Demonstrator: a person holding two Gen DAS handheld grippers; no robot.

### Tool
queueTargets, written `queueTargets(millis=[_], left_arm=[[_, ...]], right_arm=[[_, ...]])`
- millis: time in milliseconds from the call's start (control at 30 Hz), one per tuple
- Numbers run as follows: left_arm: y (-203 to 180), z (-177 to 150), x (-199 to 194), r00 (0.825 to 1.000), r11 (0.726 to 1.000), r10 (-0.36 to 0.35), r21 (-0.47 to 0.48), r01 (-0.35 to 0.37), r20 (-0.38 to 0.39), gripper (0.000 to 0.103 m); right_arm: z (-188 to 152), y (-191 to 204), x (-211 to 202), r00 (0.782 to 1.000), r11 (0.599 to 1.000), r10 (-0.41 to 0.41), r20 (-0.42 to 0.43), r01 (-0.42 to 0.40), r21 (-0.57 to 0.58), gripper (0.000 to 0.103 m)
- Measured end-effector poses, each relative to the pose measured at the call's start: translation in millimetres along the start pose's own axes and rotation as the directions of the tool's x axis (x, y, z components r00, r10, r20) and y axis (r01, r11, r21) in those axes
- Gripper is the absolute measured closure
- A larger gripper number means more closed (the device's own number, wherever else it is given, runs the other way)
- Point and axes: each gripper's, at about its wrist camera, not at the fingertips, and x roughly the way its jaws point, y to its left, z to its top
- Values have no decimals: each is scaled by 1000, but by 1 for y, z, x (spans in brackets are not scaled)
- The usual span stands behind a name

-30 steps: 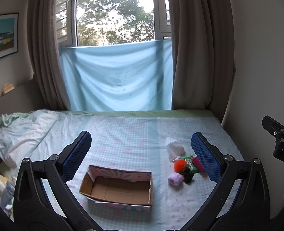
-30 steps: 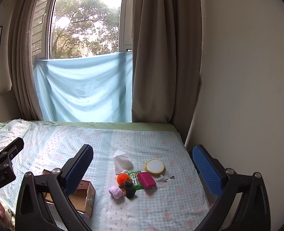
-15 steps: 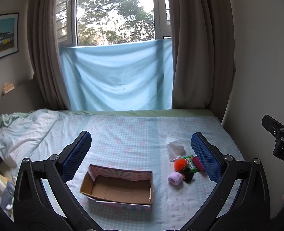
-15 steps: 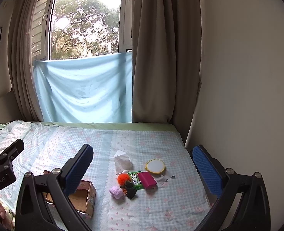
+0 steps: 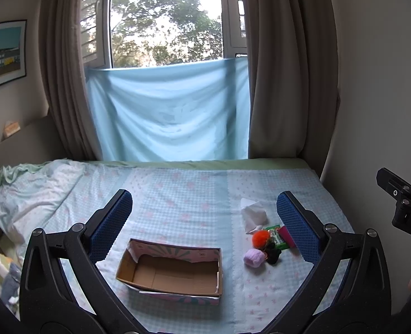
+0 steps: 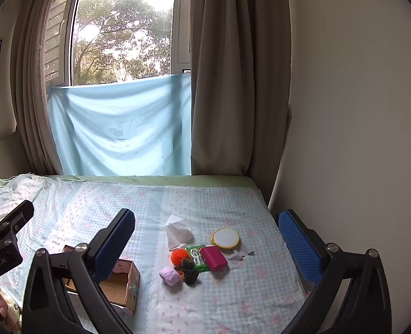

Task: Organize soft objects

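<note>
An open cardboard box (image 5: 172,271) lies on the bed; it also shows in the right wrist view (image 6: 121,281). To its right lies a pile of small items: an orange pompom (image 6: 179,256), a lilac soft roll (image 6: 170,275), a dark fuzzy piece (image 6: 191,274), a green wipes pack (image 6: 197,256), a magenta pouch (image 6: 213,257), a white tissue (image 6: 177,231) and a round yellow-rimmed hoop (image 6: 225,238). My left gripper (image 5: 205,222) is open and empty above the box. My right gripper (image 6: 205,236) is open and empty above the pile.
The bed (image 6: 227,300) has a checked light-blue sheet. A rumpled duvet (image 5: 29,194) lies at the left. A wall (image 6: 344,139) runs along the bed's right side. Curtains (image 5: 283,69) and a blue cloth (image 5: 166,117) hang at the window behind.
Both views have shifted very slightly; the objects on the bed have not moved and both grippers stay open.
</note>
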Motion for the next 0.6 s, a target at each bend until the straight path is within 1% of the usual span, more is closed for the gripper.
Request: queueTargets(millis=[600], left_arm=[[7,-1,-7,1000,1000,1,-11,-1,19,0]], right_arm=[[-1,5,-2,1000,1000,1,13,-1,-12,0]])
